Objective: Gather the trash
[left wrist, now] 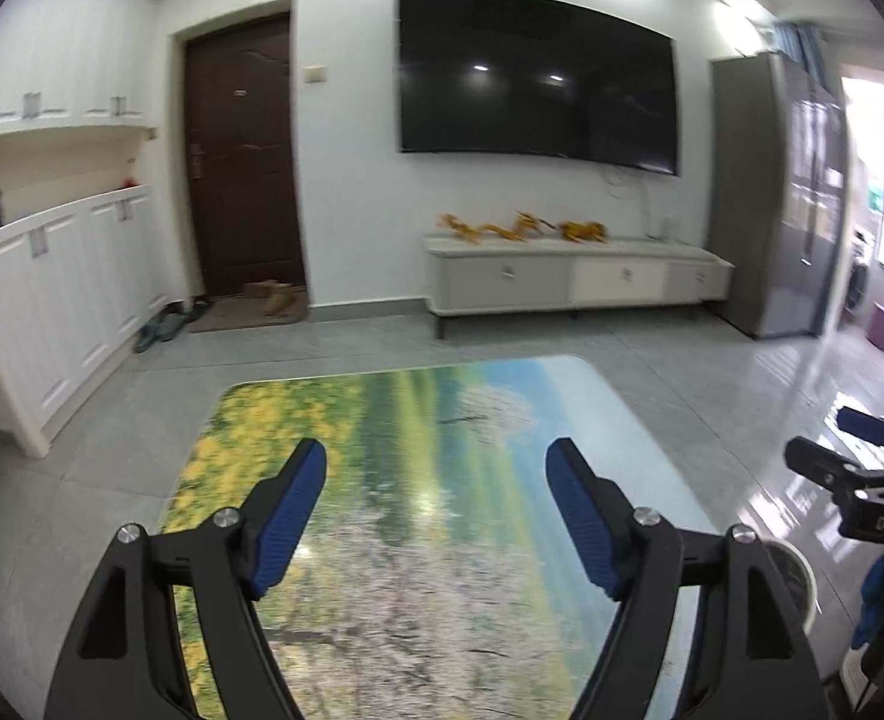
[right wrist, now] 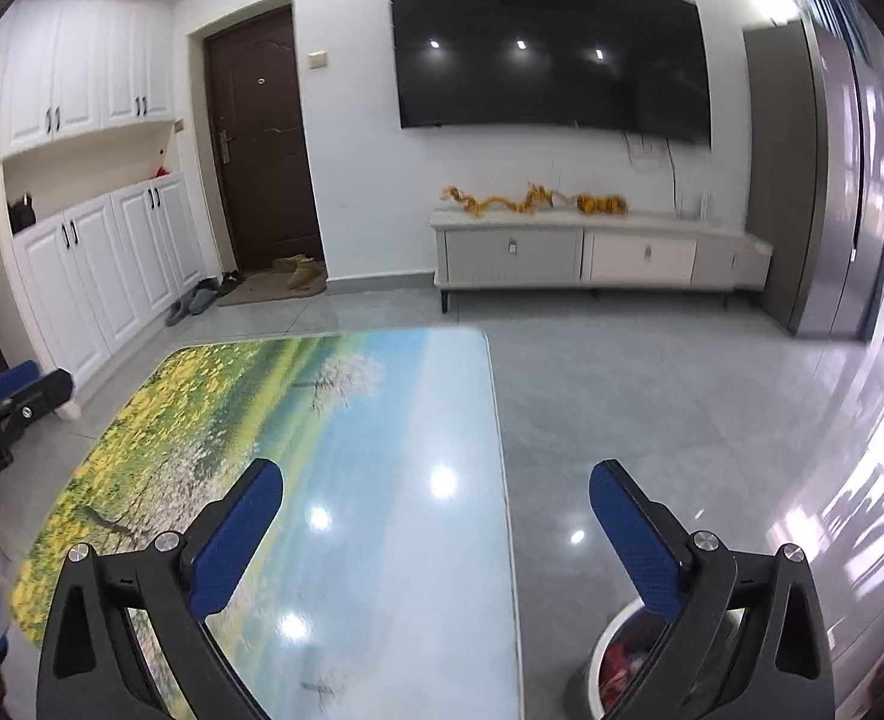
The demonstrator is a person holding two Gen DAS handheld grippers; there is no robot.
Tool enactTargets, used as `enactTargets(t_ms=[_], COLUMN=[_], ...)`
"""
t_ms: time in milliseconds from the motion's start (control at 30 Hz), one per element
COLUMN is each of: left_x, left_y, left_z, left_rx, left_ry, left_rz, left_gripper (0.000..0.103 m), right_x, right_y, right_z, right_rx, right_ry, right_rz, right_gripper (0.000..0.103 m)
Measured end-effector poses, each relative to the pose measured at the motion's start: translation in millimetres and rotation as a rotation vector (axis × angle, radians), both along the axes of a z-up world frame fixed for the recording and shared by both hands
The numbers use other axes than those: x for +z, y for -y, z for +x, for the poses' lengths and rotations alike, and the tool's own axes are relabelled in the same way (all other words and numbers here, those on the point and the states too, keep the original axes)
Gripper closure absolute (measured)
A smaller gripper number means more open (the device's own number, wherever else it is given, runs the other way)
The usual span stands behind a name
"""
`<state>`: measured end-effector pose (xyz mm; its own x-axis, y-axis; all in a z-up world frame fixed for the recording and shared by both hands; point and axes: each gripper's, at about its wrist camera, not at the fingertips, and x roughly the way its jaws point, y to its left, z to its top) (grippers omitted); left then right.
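Note:
My left gripper [left wrist: 439,474] is open and empty above a low table [left wrist: 472,396] with a printed landscape top. My right gripper [right wrist: 436,495] is open and empty over the table's right edge [right wrist: 382,396]. A round white-rimmed trash bin [right wrist: 622,654] stands on the floor right of the table, under my right gripper's right finger; red and white scraps lie inside it. The bin's rim also shows in the left wrist view [left wrist: 793,576]. The right gripper shows at the right edge of the left wrist view [left wrist: 862,480]. No loose trash shows on the table.
A grey tiled floor [right wrist: 652,408] surrounds the table. A TV [right wrist: 550,54] hangs over a low TV cabinet [right wrist: 598,252] with yellow ornaments. White cupboards [right wrist: 106,264], a brown door [right wrist: 262,138] with shoes and a tall grey fridge [right wrist: 826,180] line the walls.

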<state>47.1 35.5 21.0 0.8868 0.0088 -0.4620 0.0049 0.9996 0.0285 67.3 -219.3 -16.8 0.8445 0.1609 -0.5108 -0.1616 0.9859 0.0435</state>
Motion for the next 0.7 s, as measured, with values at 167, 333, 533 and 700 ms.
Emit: enactTargets(t_ms=[167,333,533,700], left_x=[3.6,11.6,14.9,16.4], left_y=[-30.9,-42.3,-39.2,-35.8], left_z=[-13.5,-25.6,-25.4,-24.4], left_rx=[0.099,0.145,0.185,0.188], left_ry=[0.055,0.132,0.144,0.162], left_rz=[-0.011,-0.011,0.009,0.026], left_gripper=[0.009,0.0,0.0,0.0], right_x=[7.3,12.2,15.6,12.3], right_y=[-31.9,-46.3,-47.2,-44.9], right_z=[-7.6,-13.4,-15.9,-11.6], right_rx=[-0.004,-0.035,-0.059,-0.073], right_ry=[0.067,0.124,0.14,0.132], right_rz=[-0.068,-0.098,-0.101,-0.094], right_gripper=[0.0,0.0,0.0,0.0])
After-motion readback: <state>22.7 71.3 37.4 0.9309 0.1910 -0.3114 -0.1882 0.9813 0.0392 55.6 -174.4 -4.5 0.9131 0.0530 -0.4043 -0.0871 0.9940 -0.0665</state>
